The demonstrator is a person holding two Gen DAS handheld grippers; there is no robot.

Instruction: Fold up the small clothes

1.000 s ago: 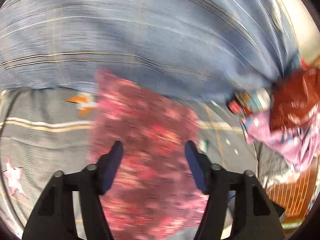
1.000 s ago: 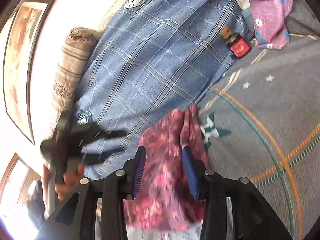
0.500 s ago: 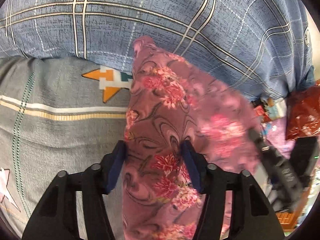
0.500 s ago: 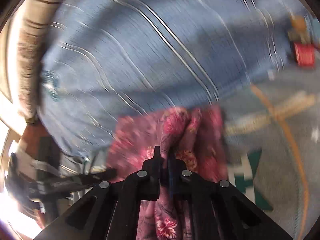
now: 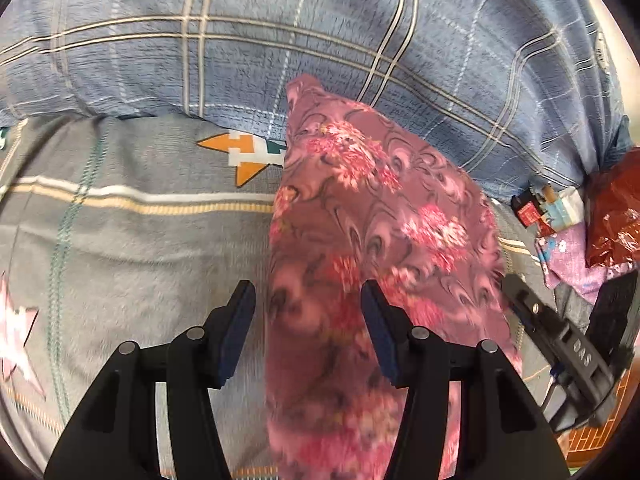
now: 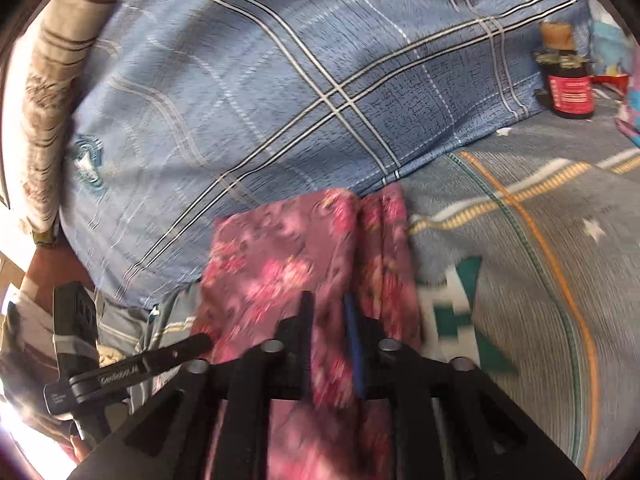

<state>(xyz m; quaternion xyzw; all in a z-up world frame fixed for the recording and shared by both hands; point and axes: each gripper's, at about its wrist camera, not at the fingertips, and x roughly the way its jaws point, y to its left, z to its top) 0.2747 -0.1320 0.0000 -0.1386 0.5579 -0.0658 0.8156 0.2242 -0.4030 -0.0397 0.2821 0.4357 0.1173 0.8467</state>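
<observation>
A small purple floral garment [image 5: 372, 216] lies on a grey patterned bedsheet [image 5: 120, 248], its far corner overlapping the near edge of a blue plaid pillow [image 5: 280, 40]. The left gripper [image 5: 306, 322] has its fingers spread apart, one on either side of the cloth's near left part. The right gripper [image 6: 328, 344] is nearly closed, pinching a fold of the garment [image 6: 304, 252]. At the far right stand a dark bottle [image 6: 568, 80] and a red bag [image 5: 616, 208].
</observation>
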